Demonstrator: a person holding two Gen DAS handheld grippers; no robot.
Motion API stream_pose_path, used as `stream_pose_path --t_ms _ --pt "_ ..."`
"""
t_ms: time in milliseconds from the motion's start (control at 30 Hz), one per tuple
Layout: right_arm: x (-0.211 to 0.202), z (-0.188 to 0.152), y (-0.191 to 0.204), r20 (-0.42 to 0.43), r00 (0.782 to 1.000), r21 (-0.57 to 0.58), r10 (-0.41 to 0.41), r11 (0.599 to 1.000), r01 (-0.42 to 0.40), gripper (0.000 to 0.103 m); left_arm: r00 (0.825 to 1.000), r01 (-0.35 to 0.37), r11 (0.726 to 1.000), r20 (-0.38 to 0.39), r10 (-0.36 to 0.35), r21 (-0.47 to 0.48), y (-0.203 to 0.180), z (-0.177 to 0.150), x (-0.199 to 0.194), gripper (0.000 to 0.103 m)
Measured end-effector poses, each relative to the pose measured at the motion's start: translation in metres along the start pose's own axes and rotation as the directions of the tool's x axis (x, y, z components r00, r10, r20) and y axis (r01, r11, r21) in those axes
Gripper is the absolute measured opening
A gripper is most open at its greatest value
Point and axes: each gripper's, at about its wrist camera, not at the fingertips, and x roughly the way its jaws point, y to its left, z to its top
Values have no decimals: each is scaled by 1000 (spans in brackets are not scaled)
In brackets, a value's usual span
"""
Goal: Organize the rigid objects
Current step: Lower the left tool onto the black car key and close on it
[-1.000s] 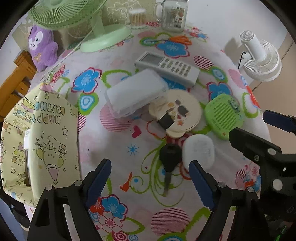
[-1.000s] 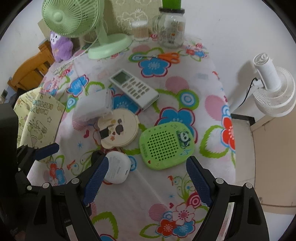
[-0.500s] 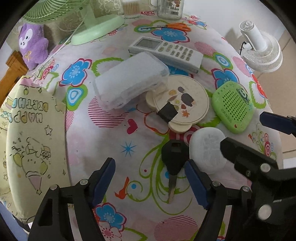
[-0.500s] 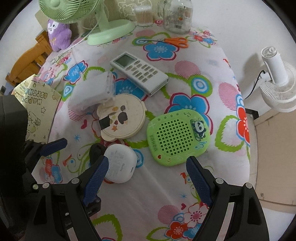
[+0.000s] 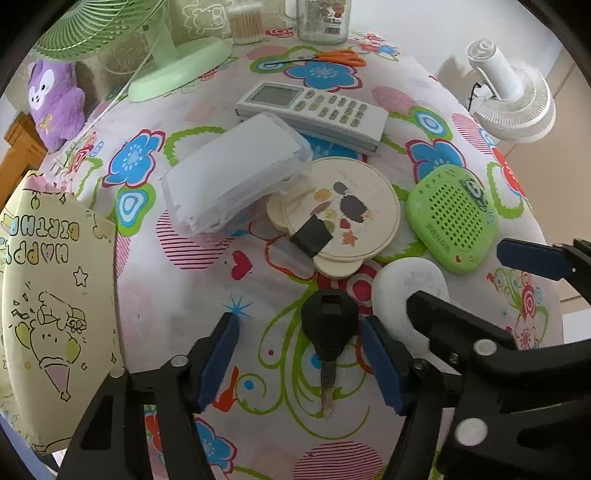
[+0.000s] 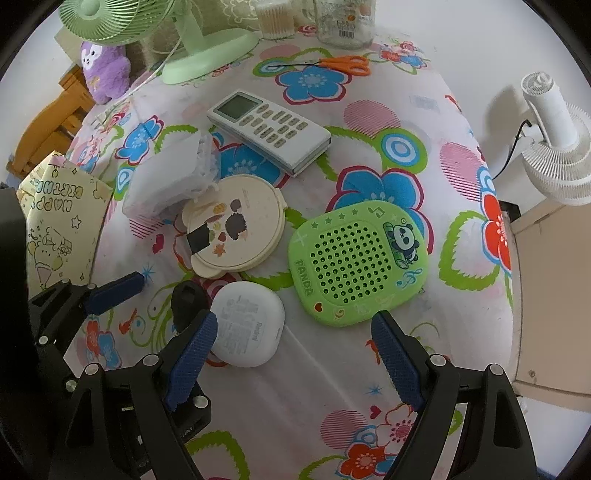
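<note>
A black-headed key [image 5: 328, 325] lies flat on the flowered tablecloth [image 5: 177, 295], blade pointing toward me. My left gripper [image 5: 301, 358] points down over it with the key head between its jaws, which are closing. The right pad sits close to the head and the left pad is still apart from it. A white rounded case [image 6: 247, 328] lies just right of the key. My right gripper [image 6: 295, 358] hangs open above the cloth, its left finger over the case's edge. A green panda speaker [image 6: 358, 262] lies beyond the right gripper.
A round cream lid [image 5: 343, 218], a clear plastic box [image 5: 236, 170] and a white remote [image 5: 314, 107] lie mid-table. Orange scissors [image 5: 332, 57], a green fan [image 5: 177, 70] and a jar [image 5: 321, 18] stand at the back. A yellow gift bag [image 5: 48, 277] is left.
Both grippers have sunk closer to the table. The left jaws have narrowed, and the key head now lies between them. The right jaws keep the same width.
</note>
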Motion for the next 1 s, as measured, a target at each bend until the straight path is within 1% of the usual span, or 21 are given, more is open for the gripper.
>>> stream_pose_path --t_ms 67,100,133,200,267,400,733,800,933,967,1000 --pt "0 0 -1 1 1000 10 1 1000 -1 88 1000 19 1000 0 -19 5 -2 0 -1 58" --pt "0 1 0 -1 1000 11 -2 1000 2 88 1000 22 1000 2 -22 9 -4 1 -1 52" --pt "0 1 0 -2 1000 10 -3 1000 3 88 1000 28 999 4 -28 18 -7 1 -1 48" --pt "0 1 1 -2 1000 9 -4 1000 4 87 999 34 999 9 -35 40 -13 1 -2 38" --pt "1 1 2 -4 1000 12 -5 1000 5 87 999 40 998 14 -41 40 -14 3 -1 32" --pt "2 2 5 -8 1000 15 -10 1000 10 87 999 46 998 13 -47 43 -9 4 1 31" --pt "11 2 20 -27 999 7 -21 1000 21 86 1000 8 1000 12 -8 9 15 -7 -3 30" --pt "14 1 23 -35 999 13 -24 1000 24 82 1000 -3 1000 15 3 11 18 -10 -5 30" --pt "17 -1 28 -38 998 11 -46 999 46 79 1000 -5 1000 7 5 0 24 -16 -4 31" --pt "17 -1 30 -35 998 7 -54 998 55 77 1000 -4 1000 4 4 -4 25 -17 -4 31" --pt "18 -2 32 -33 997 5 -64 998 64 72 1000 0 1000 4 0 -6 27 -19 -4 31"
